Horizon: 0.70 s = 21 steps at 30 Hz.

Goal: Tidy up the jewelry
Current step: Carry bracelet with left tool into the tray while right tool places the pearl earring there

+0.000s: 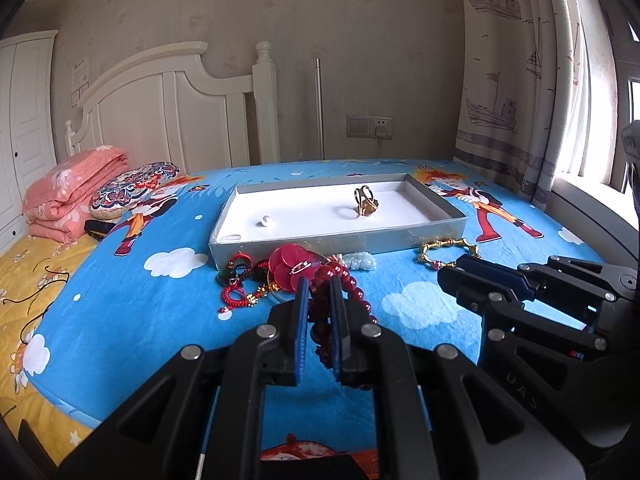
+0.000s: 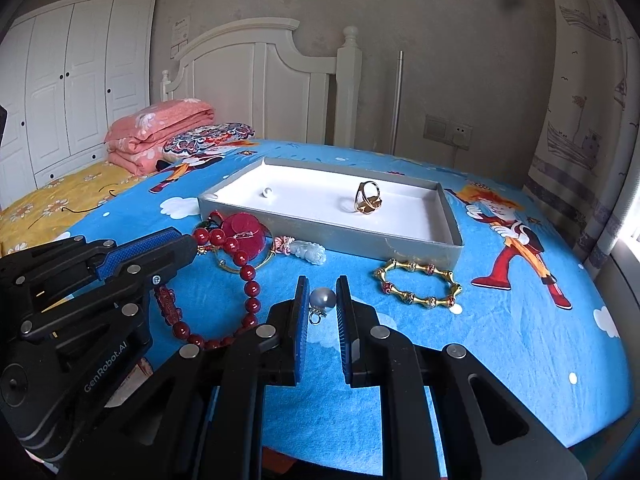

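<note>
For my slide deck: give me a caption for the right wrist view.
Right gripper holds a grey pearl pendant above the blue bedsheet, short of the tray.

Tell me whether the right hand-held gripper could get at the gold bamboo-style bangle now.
Probably not yet: the right hand-held gripper is shut on a grey pearl pendant. The gold bamboo-style bangle lies unobstructed nearby.

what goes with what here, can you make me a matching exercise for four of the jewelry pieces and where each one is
1. red bead bracelet
2. grey pearl pendant
3. gold ring
4. gold bamboo bangle

a. inside the grey tray
b. between the right gripper pads
c. on the blue bedspread, right of the right gripper
d. clamped in the left gripper

Pairs: 1-d, 2-b, 3-a, 4-c
</note>
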### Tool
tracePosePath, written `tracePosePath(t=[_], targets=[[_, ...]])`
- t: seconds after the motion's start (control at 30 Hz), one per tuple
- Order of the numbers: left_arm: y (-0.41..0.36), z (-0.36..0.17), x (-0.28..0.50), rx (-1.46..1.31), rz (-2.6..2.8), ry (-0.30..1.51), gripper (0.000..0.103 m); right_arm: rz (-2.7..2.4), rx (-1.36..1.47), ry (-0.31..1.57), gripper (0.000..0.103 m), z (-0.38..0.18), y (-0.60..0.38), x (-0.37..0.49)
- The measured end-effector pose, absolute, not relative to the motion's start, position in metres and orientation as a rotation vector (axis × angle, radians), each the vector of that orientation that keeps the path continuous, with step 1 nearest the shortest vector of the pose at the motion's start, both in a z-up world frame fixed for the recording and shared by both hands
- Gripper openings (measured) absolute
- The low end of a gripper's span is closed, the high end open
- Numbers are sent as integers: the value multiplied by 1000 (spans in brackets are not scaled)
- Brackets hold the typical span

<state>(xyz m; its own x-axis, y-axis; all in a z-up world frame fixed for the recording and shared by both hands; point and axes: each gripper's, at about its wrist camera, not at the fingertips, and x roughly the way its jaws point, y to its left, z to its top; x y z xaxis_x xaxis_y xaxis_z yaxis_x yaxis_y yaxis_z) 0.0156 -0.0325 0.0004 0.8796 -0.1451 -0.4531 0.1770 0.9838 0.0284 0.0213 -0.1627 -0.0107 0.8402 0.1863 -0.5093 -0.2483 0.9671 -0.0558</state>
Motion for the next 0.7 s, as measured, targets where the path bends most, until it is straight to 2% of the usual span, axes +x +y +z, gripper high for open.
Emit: tracePosePath(t=[0.7], targets=[[-18,6,13,-11,-104,444,10,194,-74,489,14,-2,-165,18]])
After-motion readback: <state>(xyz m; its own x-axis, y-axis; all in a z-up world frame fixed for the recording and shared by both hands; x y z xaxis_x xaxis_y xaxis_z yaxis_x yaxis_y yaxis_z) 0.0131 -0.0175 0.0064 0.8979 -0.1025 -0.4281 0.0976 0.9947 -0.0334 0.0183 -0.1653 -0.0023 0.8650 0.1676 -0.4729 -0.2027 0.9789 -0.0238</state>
